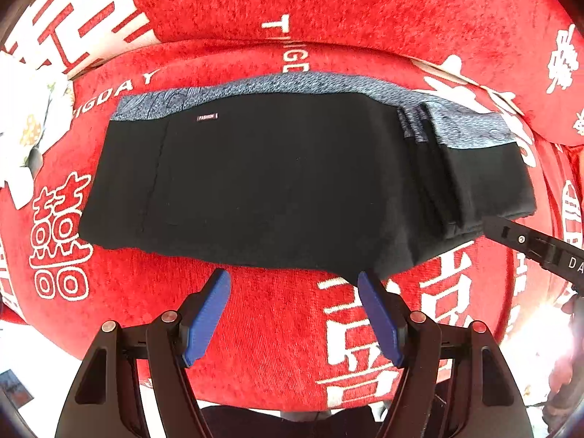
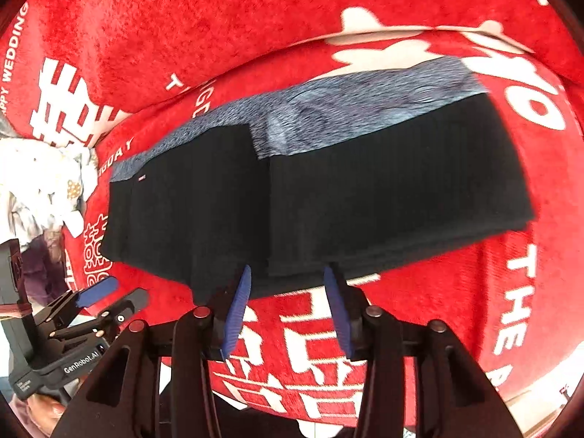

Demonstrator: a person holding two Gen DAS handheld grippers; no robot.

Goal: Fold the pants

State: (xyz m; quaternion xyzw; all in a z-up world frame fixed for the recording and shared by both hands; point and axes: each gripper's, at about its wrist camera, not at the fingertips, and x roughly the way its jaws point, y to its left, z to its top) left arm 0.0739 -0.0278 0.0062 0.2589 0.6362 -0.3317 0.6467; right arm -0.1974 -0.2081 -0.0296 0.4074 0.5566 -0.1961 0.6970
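The black pants (image 1: 262, 182) with a blue-grey waistband lie folded on the red cloth, with a stacked fold on their right side (image 1: 456, 168). They also show in the right wrist view (image 2: 328, 189). My left gripper (image 1: 294, 281) is open and empty, just short of the pants' near edge. My right gripper (image 2: 286, 277) is open and empty, its fingertips at the pants' near edge. Part of the right gripper (image 1: 529, 244) shows at the right of the left wrist view. The left gripper (image 2: 98, 292) shows at the lower left of the right wrist view.
A red cloth with white characters (image 1: 277, 328) covers the surface, and a red cushion (image 1: 328, 0) rises behind it. Crumpled white patterned fabric (image 2: 47, 175) lies at the left edge. The cloth's near edge drops off below the grippers.
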